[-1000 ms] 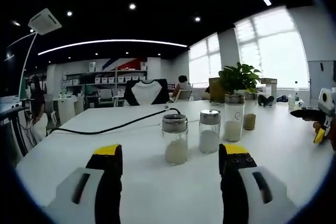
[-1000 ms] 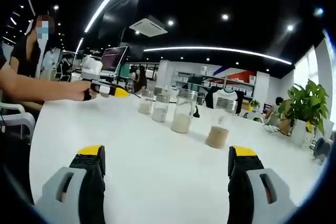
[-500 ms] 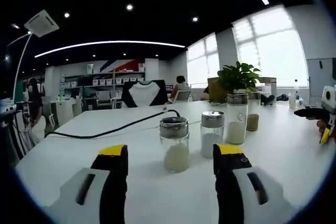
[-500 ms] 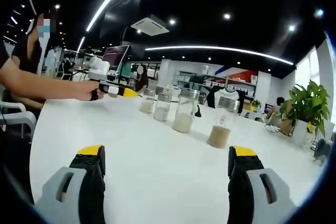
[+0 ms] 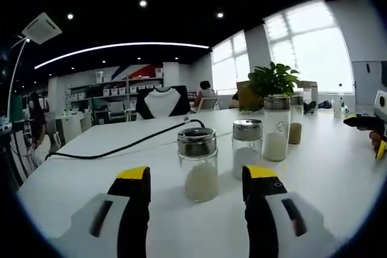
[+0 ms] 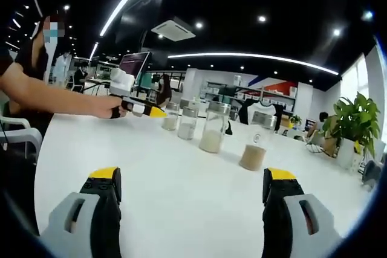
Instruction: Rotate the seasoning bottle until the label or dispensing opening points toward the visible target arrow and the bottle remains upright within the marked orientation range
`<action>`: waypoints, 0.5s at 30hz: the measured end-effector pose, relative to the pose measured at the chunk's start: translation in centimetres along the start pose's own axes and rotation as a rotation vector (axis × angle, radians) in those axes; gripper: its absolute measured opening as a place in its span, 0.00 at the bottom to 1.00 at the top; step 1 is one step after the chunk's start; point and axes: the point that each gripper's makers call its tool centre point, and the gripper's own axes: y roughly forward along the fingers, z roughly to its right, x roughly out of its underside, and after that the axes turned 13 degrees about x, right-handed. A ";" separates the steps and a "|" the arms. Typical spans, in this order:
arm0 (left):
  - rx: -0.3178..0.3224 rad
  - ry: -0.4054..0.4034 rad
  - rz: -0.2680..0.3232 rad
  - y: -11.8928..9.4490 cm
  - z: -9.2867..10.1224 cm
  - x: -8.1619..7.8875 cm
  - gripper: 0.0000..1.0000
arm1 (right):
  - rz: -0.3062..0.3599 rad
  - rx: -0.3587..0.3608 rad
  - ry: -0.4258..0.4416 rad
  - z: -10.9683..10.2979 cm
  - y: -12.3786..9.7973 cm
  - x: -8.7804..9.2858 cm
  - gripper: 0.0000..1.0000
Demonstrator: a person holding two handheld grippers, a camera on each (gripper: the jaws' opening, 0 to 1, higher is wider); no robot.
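Observation:
Four glass seasoning bottles with metal lids stand upright in a row on the white table [image 5: 91,167]. The nearest bottle [image 5: 198,164] holds pale powder and sits just ahead of my left gripper [image 5: 196,173], between its open jaws but not touched by them. Behind it stand a second bottle [image 5: 247,155], a taller one [image 5: 276,128] and one with brown powder [image 5: 295,119]. The right gripper view shows the row [image 6: 214,127] from the other end, with the brown-powder bottle [image 6: 254,140] closest. My right gripper [image 6: 191,176] is open and well short of it. No arrow or label is visible.
A black cable [image 5: 121,146] runs across the table to the left of the bottles. A potted plant [image 5: 272,80] stands behind the row. A person's arm [image 6: 48,95] reaches in from the left holding the left gripper [image 6: 142,108]. Chairs and shelves line the far room.
My left gripper has moved closer to the nearest bottle, which now looms larger between its jaws. The right gripper has stayed still. No bottle has moved.

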 end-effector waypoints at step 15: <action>-0.017 0.008 -0.027 1.5 -1.1 0.3 0.60 | -0.009 -0.006 -0.011 -0.1 0.0 0.2 0.99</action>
